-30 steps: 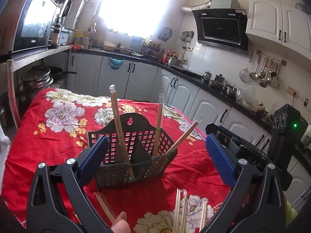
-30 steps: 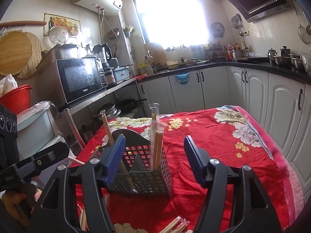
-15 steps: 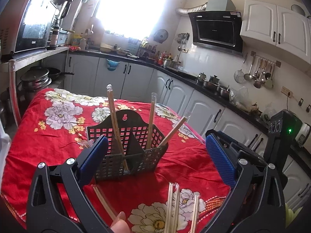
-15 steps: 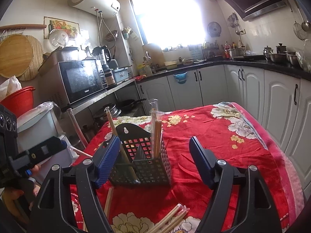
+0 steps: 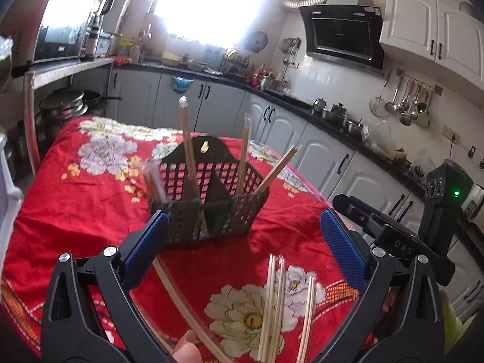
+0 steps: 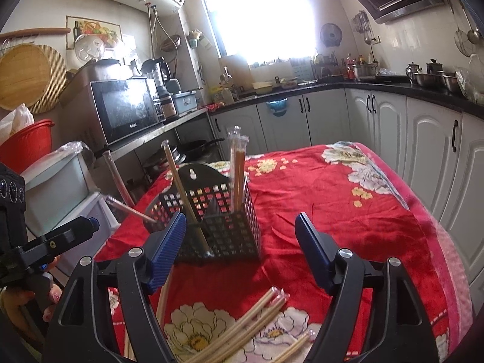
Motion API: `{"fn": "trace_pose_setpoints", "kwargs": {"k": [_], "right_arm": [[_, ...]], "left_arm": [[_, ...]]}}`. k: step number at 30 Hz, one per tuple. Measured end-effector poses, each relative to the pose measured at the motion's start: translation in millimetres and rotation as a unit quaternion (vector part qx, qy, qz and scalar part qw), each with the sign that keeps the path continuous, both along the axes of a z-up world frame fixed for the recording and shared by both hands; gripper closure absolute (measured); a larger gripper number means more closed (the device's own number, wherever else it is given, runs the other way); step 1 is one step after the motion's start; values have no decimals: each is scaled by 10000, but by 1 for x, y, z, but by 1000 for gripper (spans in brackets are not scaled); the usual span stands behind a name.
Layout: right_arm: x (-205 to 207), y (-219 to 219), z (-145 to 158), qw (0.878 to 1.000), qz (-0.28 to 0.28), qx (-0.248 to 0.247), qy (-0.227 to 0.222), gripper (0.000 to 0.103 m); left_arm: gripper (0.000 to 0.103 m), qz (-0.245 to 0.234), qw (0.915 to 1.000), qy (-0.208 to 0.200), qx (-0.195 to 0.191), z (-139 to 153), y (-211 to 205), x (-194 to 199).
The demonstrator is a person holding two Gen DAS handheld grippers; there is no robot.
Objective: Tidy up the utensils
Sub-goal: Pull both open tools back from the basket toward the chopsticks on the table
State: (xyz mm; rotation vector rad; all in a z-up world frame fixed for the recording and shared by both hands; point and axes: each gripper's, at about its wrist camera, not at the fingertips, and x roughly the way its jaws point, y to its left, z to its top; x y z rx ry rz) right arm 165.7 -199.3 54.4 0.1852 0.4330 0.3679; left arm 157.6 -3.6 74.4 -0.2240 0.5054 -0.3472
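- Chopsticks (image 5: 273,305) lie loose on the red floral tablecloth (image 5: 75,208), just below your grippers.
- Black utensil basket (image 6: 217,217) ahead holds several upright.
- Left gripper (image 5: 242,236): jaws spread, empty.
- Right gripper (image 6: 239,242): jaws just widened, nothing between.

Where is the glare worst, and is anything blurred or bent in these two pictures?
Left wrist view: the bright kitchen window blows out to white, and the wrapped chopstick at the black plastic mesh basket's left edge smears. Right wrist view: same window glares; white cabinet doors bow at the fisheye's edge.
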Motion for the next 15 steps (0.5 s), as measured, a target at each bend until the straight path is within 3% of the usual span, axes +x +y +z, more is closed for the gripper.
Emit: {"fn": "trace_pose_setpoints", "kwargs": {"k": [15], "right_arm": [[-12, 9, -29, 9988, 122, -171, 435, 31]], "left_arm": [[11, 282, 9980, 564, 1, -40, 25, -7]]}}
